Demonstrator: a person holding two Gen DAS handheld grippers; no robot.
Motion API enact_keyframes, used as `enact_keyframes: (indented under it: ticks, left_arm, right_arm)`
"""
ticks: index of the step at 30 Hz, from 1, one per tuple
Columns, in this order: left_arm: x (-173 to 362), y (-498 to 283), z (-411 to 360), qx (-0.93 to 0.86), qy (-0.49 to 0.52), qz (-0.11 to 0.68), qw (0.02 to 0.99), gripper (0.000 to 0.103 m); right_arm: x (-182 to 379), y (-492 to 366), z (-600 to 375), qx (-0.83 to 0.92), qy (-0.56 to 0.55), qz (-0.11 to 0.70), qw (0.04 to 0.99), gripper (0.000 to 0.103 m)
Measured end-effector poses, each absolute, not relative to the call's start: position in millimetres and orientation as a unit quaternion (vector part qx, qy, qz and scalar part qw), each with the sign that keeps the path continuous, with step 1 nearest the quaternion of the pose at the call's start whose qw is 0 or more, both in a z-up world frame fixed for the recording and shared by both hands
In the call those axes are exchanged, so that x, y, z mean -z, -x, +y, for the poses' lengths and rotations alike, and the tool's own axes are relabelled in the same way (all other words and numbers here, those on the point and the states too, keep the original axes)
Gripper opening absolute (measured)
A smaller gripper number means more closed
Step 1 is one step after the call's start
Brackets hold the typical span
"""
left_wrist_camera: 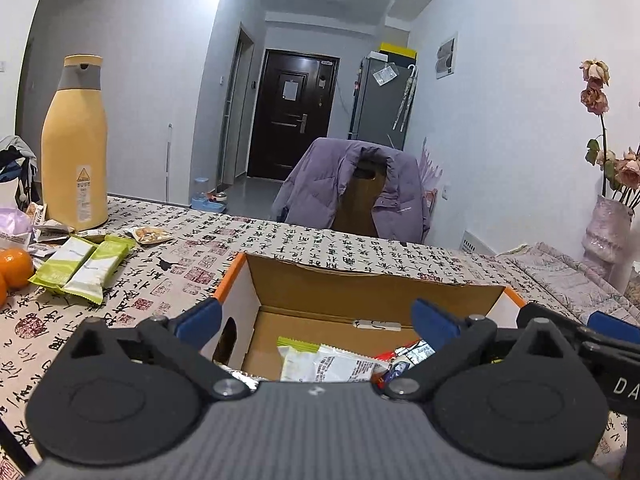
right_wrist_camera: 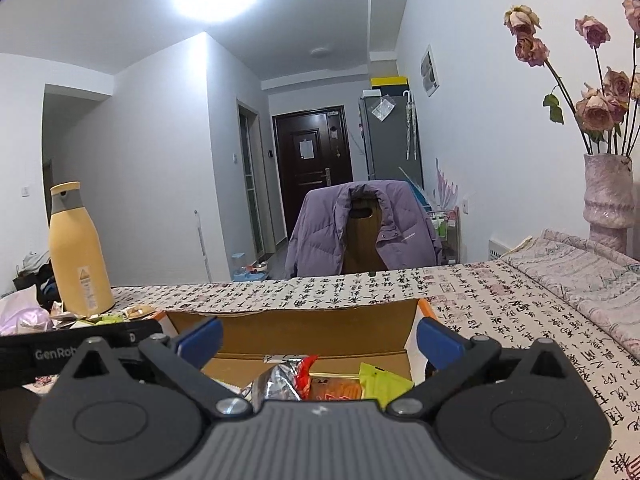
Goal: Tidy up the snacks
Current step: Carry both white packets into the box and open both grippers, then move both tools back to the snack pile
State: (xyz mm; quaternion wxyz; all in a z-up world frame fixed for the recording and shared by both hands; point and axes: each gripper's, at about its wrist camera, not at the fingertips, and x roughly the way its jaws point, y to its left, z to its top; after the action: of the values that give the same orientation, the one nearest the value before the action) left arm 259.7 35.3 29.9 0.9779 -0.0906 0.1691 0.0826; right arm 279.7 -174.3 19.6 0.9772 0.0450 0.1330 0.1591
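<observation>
A table (left_wrist_camera: 280,240) draped in a calligraphy-print cloth is seen before a hallway and a jacket-hung chair (right_wrist_camera: 360,232). The open cardboard box (left_wrist_camera: 360,280), holding snack packets (right_wrist_camera: 320,380), is set near the table's front edge. More green packets (left_wrist_camera: 86,264) and oranges (left_wrist_camera: 14,268) are shown only in the left view. The left gripper (left_wrist_camera: 318,318) and right gripper (right_wrist_camera: 320,334) are spread wide, nothing held.

snacks (left_wrist_camera: 336,364) in box (left_wrist_camera: 360,280); bars (left_wrist_camera: 84,268) left; bottle (left_wrist_camera: 75,144) behind bars
</observation>
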Motion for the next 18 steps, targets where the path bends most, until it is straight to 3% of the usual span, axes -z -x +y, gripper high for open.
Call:
enact_keyframes:
  ticks: [18]
  left_arm:
    - [-38.6,-254.1,36.3,-0.081,0.096,0.164,0.979,0.103]
  right_arm:
    - [-40.1,-274.0,-174.9,-0.156,-0.032,0.143,0.977,0.103]
